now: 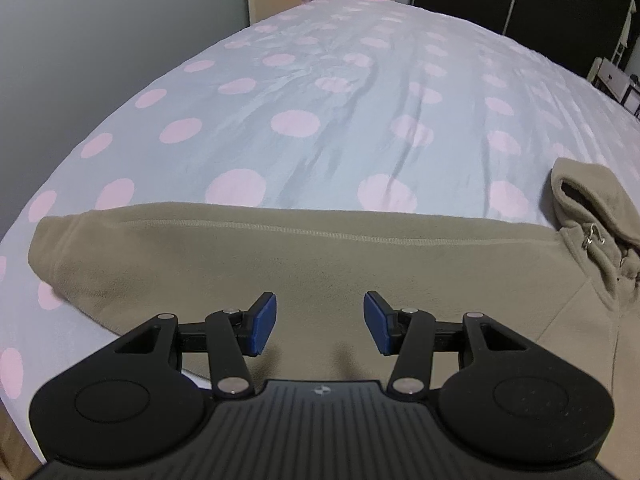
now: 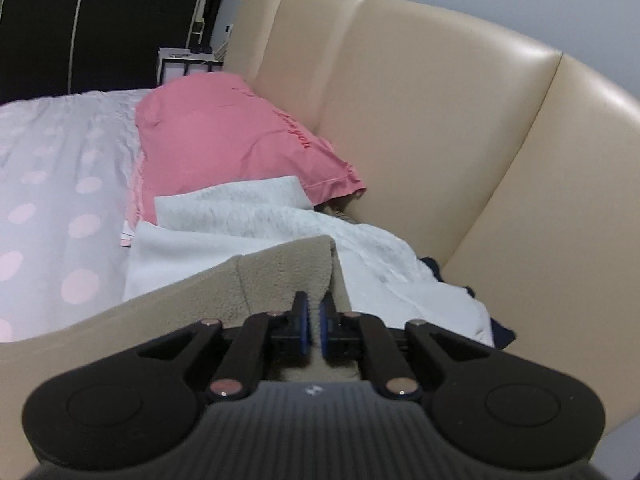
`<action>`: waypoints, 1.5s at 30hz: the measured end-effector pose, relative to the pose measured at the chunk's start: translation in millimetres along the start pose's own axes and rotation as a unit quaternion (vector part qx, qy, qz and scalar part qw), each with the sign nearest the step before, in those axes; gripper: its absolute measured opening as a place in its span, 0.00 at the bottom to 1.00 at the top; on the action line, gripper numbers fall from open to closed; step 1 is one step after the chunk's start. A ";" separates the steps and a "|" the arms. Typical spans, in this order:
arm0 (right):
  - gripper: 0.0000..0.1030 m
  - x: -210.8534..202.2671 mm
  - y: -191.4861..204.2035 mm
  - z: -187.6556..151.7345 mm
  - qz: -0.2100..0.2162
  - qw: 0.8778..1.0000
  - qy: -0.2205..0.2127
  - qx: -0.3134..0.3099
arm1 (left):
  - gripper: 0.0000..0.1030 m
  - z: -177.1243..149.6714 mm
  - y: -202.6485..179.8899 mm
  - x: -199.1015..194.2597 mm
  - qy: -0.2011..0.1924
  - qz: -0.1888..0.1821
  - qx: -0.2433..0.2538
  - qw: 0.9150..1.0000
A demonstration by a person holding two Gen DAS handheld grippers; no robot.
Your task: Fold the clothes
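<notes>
Pink pillow (image 2: 240,140) and white blanket (image 2: 280,232) lie ahead by headboard (image 2: 440,120). Beige hoodie (image 1: 300,264) on bed (image 1: 320,100), fleecy, seemingly half-folded. Left gripper (image 1: 320,322) spread, empty; right gripper (image 2: 314,322) clamps hoodie edge.

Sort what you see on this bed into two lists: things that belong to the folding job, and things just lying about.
Belongs to the job:
beige hoodie
left gripper, open above it
right gripper, shut on its fabric

Just lying about:
pink pillow
white blanket
spotted bedsheet
headboard
</notes>
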State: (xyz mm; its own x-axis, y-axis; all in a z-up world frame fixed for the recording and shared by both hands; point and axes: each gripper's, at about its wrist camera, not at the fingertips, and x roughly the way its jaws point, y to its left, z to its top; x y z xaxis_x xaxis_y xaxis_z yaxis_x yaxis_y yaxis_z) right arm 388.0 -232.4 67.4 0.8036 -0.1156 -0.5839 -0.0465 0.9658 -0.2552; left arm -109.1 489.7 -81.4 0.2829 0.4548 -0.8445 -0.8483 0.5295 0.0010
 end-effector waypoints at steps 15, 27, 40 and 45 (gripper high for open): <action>0.41 -58.0 -6.8 -20.1 0.096 0.994 -0.025 0.045 | 0.45 -8.2 -9.9 -5.7 0.003 -0.028 0.029 0.999; 0.43 -116.2 37.3 -38.5 0.148 0.987 -0.059 0.012 | 0.45 -46.7 -15.2 -32.4 0.042 -0.120 0.071 0.989; 0.43 -138.6 219.7 -195.9 0.377 0.917 0.120 -0.062 | 0.30 -124.0 -82.8 -23.1 0.068 -0.138 0.201 0.967; 0.38 -119.5 265.0 -242.2 0.391 0.900 0.159 -0.112 | 0.29 -146.1 -103.0 -8.0 0.088 -0.112 0.235 0.961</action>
State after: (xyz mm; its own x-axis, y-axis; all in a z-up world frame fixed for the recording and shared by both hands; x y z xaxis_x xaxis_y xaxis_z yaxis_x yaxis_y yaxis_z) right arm 135.9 -18.9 -117.1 0.2658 0.4837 -0.8339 -0.6704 0.7143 0.2006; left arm -89.4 326.9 -153.0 0.3187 0.1856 -0.9295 -0.4671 0.8840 0.0164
